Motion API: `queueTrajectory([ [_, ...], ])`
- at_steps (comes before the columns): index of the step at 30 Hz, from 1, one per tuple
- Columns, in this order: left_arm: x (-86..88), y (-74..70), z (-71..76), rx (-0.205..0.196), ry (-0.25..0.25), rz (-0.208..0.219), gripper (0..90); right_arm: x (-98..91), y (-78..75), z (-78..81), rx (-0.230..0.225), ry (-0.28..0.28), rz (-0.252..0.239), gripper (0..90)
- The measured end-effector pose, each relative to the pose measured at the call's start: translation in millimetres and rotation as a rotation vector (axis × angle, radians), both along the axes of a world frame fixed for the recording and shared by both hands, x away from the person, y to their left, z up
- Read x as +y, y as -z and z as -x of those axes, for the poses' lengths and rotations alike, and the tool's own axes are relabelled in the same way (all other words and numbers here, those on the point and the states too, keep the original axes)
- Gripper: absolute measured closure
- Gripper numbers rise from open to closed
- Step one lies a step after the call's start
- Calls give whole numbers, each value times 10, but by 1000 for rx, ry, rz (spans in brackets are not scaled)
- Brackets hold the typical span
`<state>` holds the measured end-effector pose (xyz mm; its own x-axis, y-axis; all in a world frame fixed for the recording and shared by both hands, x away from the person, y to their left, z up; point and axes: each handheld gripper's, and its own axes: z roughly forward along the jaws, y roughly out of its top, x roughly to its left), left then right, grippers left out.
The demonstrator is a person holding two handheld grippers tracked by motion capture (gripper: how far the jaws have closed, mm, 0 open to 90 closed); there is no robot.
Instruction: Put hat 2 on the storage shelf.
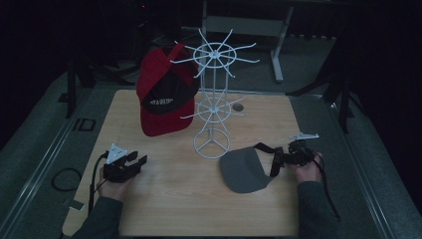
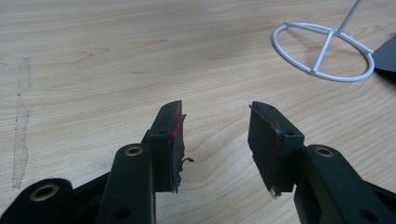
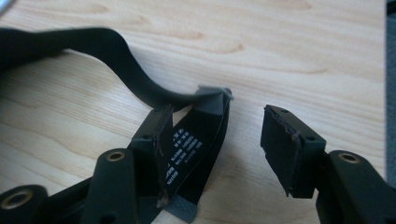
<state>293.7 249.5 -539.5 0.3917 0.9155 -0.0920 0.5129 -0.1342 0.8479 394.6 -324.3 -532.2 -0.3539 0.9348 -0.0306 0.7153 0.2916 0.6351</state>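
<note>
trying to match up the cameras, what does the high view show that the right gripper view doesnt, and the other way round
High view alone: the red and black cap hanging on the white wire rack, the grey visor lying flat by the rack's base, and the left gripper resting on the table, jaws apart with nothing between them.

Right gripper view alone: the white printed label on the inside of the visor's black strap, seen close against one jaw.

Both: the right gripper, its jaws standing open, the strap lying between them, and the wooden tabletop.
</note>
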Motion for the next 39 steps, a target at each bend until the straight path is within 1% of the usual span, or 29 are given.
queueTrajectory([
  [2, 0, 1, -2, 1, 0, 1, 558, 0, 44, -25, 16, 1, -6, 444],
  [7, -1, 2, -1, 1, -1, 1, 558, 27, 104, -97, 44, 2, -4, 465],
  [9, 1, 1, 0, 0, -1, 1, 558, 44, 122, -121, 57, -2, 4, 502],
  [11, 4, 2, 1, 2, 0, 0, 558, 56, 120, -133, 69, -4, -6, 554],
  [14, 3, 3, 2, 1, -1, 1, 558, 83, 108, -150, 87, -5, -4, 595],
  [17, 4, 0, 4, 0, 0, 0, 558, 98, 97, -170, 105, -7, -3, 597],
  [20, 8, 0, 3, 1, 0, 0, 558, 109, 85, -182, 128, -27, -11, 586],
  [23, 4, 3, 0, 3, -1, 2, 558, 130, 71, -180, 144, -49, 5, 647],
  [29, 3, -3, 7, -6, -9, -5, 558, 152, 55, -187, 167, -67, 2, 818],
  [30, 4, -2, 7, -8, -11, -4, 559, 162, 56, -186, 168, -72, 2, 860],
  [31, 6, -1, 5, -7, -12, -4, 558, 175, 56, -181, 165, -79, 9, 871],
  [35, 5, 7, 0, -6, -16, -7, 559, 241, 53, -155, 116, -67, 71, 882],
  [39, 5, 3, 4, -10, -21, -11, 559, 269, 46, -131, 61, -37, 96, 883],
])
